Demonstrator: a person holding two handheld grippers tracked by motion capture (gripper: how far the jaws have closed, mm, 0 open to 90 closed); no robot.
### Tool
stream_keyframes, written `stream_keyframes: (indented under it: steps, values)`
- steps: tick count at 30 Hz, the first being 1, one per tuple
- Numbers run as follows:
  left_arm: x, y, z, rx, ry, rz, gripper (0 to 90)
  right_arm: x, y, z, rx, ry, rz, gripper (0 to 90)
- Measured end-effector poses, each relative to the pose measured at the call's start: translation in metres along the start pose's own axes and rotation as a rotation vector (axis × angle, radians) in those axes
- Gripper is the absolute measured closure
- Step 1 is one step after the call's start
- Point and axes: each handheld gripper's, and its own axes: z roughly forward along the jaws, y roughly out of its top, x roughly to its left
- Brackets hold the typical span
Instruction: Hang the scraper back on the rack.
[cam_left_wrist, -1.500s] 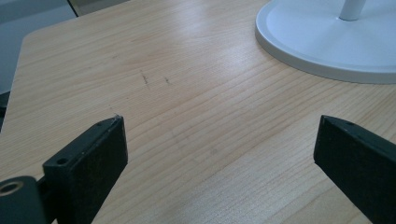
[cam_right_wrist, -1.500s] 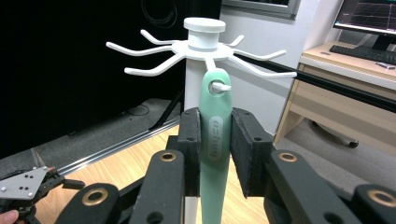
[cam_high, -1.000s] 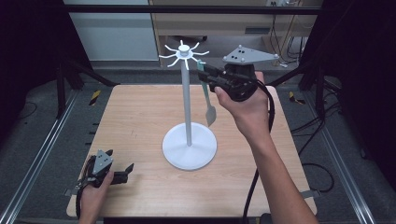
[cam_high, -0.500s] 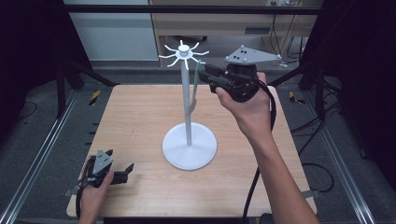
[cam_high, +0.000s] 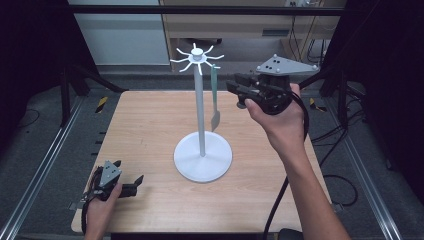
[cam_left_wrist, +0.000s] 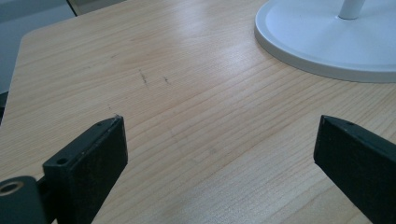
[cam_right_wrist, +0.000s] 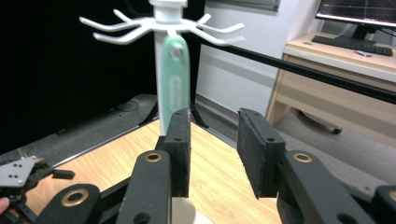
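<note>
A white hook stand (cam_high: 200, 110) rises from a round base (cam_high: 202, 157) at the table's middle. A green-handled utensil (cam_high: 214, 85) hangs from one of its top hooks, metal end down. My right gripper (cam_high: 234, 88) is held up just right of the utensil, apart from it and open. In the right gripper view the green handle (cam_right_wrist: 173, 79) hangs behind the left jaw, and the right gripper (cam_right_wrist: 212, 140) has nothing in its gap. My left gripper (cam_high: 131, 183) rests on the table's near left corner, open. The left gripper (cam_left_wrist: 219, 140) faces bare wood and the stand's base (cam_left_wrist: 327, 42).
The wooden table (cam_high: 150, 125) sits inside a metal frame with rails (cam_high: 40, 170) on both sides. A desk (cam_right_wrist: 336, 70) with a keyboard and a monitor stands beyond the far edge. The right gripper's cable (cam_high: 280, 200) trails down past the near edge.
My right gripper has drawn back a little to the right and lower, away from the utensil. The utensil now hangs straight on its hook. The left gripper has not moved.
</note>
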Motion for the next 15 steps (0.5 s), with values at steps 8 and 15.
stream_keyframes:
  steps: [8,15]
  values:
    - [0.0,0.0,0.0,0.0,0.001,-0.001,2.4,-0.01,-0.011,-0.006,0.023,-0.049,0.006,59.9]
    - [0.0,0.0,0.0,0.002,0.001,0.001,2.4,-0.018,-0.026,-0.007,0.053,-0.124,0.017,42.9]
